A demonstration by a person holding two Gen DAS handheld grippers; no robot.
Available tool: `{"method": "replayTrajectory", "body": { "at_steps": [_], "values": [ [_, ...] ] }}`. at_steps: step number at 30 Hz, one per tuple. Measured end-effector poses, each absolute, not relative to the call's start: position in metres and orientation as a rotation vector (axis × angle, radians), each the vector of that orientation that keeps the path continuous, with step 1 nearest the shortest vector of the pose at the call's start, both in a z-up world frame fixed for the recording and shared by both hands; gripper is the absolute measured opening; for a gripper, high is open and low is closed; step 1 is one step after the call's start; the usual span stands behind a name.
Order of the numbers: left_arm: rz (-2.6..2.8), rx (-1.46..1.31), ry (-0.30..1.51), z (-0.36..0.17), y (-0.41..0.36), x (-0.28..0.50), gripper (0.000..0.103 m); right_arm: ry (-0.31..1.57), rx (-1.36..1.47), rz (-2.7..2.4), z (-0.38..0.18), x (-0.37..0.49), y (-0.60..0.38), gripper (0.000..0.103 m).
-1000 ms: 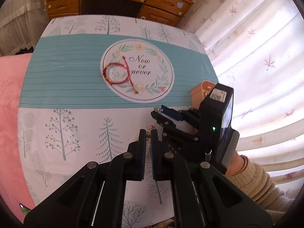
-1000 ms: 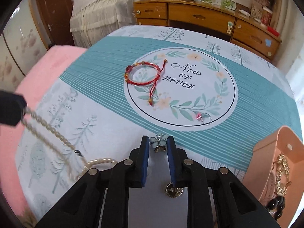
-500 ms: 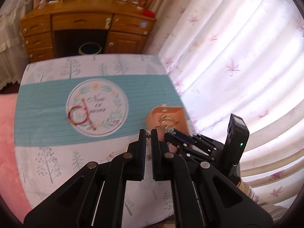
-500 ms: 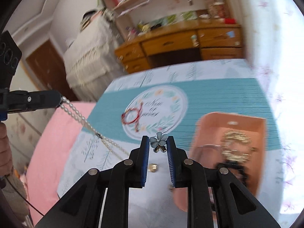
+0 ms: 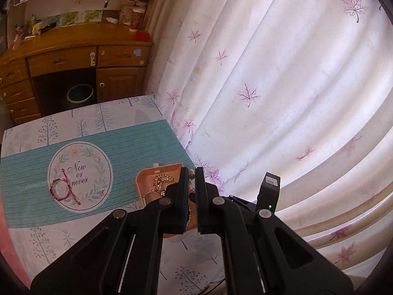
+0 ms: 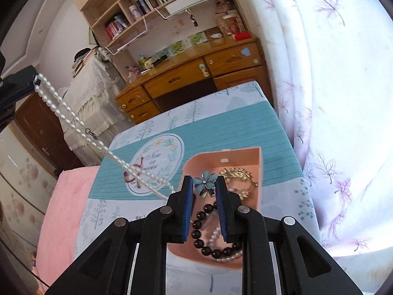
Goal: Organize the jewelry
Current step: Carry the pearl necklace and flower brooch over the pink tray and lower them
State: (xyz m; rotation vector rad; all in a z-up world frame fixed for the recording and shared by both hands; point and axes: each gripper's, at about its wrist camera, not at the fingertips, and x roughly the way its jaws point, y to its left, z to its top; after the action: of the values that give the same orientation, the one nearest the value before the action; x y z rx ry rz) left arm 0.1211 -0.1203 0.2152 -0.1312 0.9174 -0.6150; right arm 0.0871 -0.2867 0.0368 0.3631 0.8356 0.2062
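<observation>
Both hand-held grippers have risen from close over the counter [image 6: 245, 127] and swung toward the curtain side. The right hand-held gripper [image 6: 205, 186], a second ago low above the tablecloth with the peach jewelry box [image 6: 245, 157] at the frame's edge, now hangs directly above that box with the blue flower brooch [image 6: 205, 183]. The pearl necklace [image 6: 73, 120], which lay slack on the cloth, is now lifted clear and stretched from the left hand-held gripper [image 5: 192, 174] down toward the right one. The red bracelet [image 5: 60, 189] now looks smaller and farther off.
</observation>
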Motion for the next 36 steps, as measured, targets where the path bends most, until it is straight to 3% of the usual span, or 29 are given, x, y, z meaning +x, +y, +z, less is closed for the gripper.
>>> {"method": "replayTrajectory", "body": {
  "at_steps": [21,36],
  "values": [
    [-0.463,-0.051,1.007,0.127,-0.156,0.189,0.002,0.959,0.350,0.223,-0.040,0.073,-0.267,0.018],
    [-0.346,0.020,1.142,0.025,-0.167,0.223,0.002,0.958,0.345,0.238,-0.036,0.078,-0.258,0.018]
  ]
}}
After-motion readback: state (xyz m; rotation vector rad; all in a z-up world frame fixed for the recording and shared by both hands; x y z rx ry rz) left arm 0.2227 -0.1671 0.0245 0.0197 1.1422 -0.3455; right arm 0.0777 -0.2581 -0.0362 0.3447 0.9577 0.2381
